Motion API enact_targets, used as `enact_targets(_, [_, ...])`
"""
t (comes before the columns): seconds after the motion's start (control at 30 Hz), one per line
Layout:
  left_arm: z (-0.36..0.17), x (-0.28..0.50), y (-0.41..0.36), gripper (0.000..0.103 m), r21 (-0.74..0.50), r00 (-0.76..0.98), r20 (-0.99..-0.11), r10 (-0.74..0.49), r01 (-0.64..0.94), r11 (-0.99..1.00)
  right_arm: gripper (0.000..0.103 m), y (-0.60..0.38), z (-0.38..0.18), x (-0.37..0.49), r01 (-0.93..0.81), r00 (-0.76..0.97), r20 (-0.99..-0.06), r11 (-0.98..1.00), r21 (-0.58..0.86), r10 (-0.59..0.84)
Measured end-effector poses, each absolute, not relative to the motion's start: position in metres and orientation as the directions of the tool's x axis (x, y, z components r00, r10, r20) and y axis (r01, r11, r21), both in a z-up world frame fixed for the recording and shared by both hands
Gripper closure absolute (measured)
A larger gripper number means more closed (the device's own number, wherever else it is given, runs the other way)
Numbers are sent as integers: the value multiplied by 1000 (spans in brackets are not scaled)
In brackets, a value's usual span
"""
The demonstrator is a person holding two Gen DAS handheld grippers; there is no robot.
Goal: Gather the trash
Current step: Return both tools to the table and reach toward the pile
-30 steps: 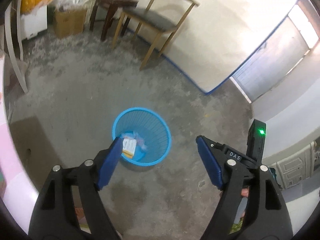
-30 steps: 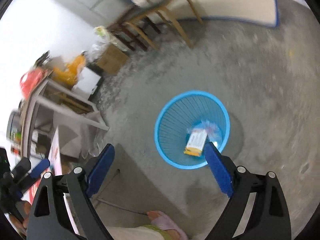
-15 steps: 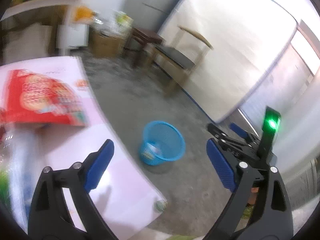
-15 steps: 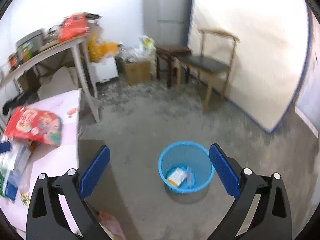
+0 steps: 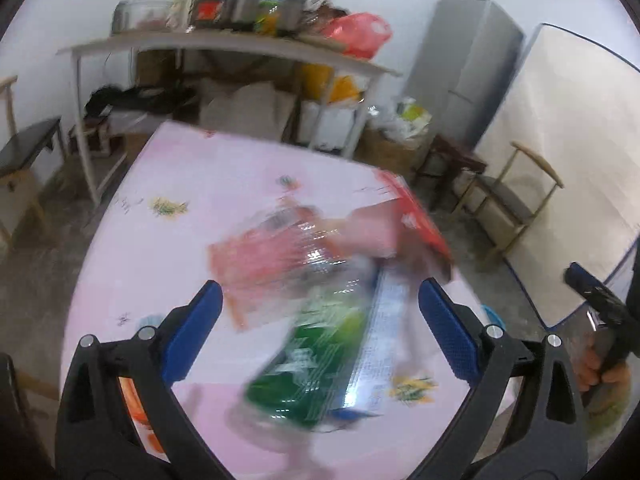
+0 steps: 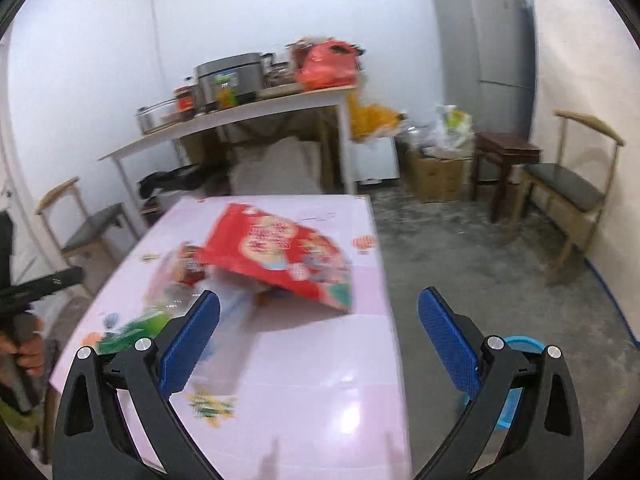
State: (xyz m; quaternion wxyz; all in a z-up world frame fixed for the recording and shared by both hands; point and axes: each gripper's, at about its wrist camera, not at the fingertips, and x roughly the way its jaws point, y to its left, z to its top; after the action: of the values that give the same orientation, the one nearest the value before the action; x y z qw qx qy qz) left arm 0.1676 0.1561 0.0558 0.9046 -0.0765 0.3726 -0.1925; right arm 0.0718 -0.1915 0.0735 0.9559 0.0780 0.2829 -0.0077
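A pile of trash lies on the pink table (image 5: 180, 240): a big red snack bag (image 6: 280, 256), crumpled clear plastic (image 5: 316, 240), a green package (image 5: 316, 356) and a white printed wrapper (image 5: 380, 344). My left gripper (image 5: 320, 328) hovers over the blurred pile, its jaws opening and touching nothing. My right gripper (image 6: 320, 332) stands open above the table's near right part, the red bag beyond its fingertips. The blue basket (image 6: 516, 344) peeks out on the floor behind the right finger. Each gripper appears at the edge of the other's view.
A shelf table (image 6: 240, 112) loaded with pots and bags stands against the back wall. A grey fridge (image 6: 488, 40), a cardboard box (image 6: 436, 176), a dark stool (image 6: 508, 152) and a wooden chair (image 6: 572, 188) line the right side. Another chair (image 6: 80, 224) stands left of the table.
Both views have swung up from the blue basket on the floor to the pink table and its trash pile. Both pairs of jaws stand wider than a second ago.
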Motion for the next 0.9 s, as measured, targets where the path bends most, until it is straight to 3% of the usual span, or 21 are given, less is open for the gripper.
enact_targets(0.1, [39, 189, 168, 10, -272, 607, -685, -403, 300, 914, 6, -170, 72, 80, 29, 830, -554, 987, 155, 63])
enact_targets(0.13, [36, 194, 169, 15, -254, 605, -694, -390, 302, 919, 6, -165, 72, 84, 21, 827, -558, 987, 161, 73])
enact_targets(0.3, [0, 212, 157, 28, -74, 544, -773, -327, 435, 897, 6, -149, 71, 99, 5, 812, -575, 985, 172, 96])
enact_targets(0.4, [-15, 220, 144, 28, 49, 519, -811, -270, 520, 852, 6, -146, 71, 107, 7, 805, -585, 985, 175, 98])
enact_targets(0.57, [-25, 235, 129, 28, 147, 481, -843, -240, 637, 757, 6, -148, 69, 125, 18, 794, -598, 979, 201, 108])
enact_targets(0.9, [-35, 256, 114, 20, 213, 456, -857, -242, 739, 639, 6, -147, 64, 144, 31, 779, -615, 970, 239, 127])
